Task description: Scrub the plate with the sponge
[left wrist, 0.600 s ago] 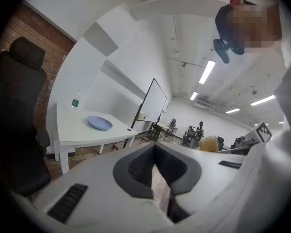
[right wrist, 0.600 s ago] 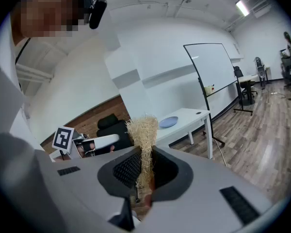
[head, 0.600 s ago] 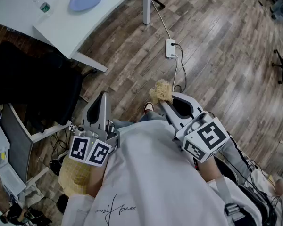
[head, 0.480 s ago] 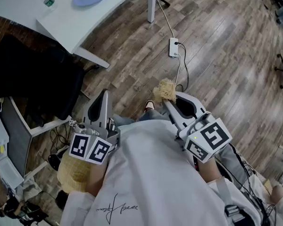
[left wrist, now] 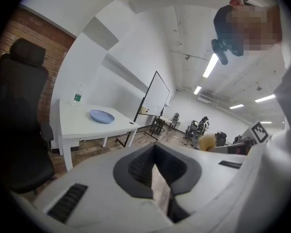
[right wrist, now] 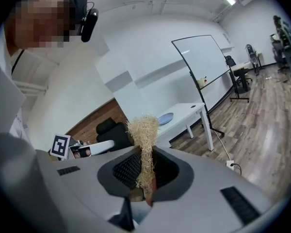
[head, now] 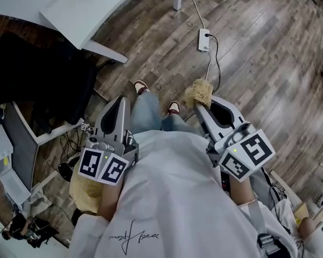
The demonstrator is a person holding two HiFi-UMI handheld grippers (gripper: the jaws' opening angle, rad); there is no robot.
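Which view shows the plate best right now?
The left gripper view: the whole blue plate lies on the white table. The right gripper view shows it smaller, beside the sponge; the head view clips it at the top edge.

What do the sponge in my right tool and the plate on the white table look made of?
Sponge: looks like coarse dry plant fibre, loofah-like; pale straw strands fray loose at its top.
Plate: pale blue, smooth and evenly coloured; plastic or glazed ceramic, too distant to tell which.
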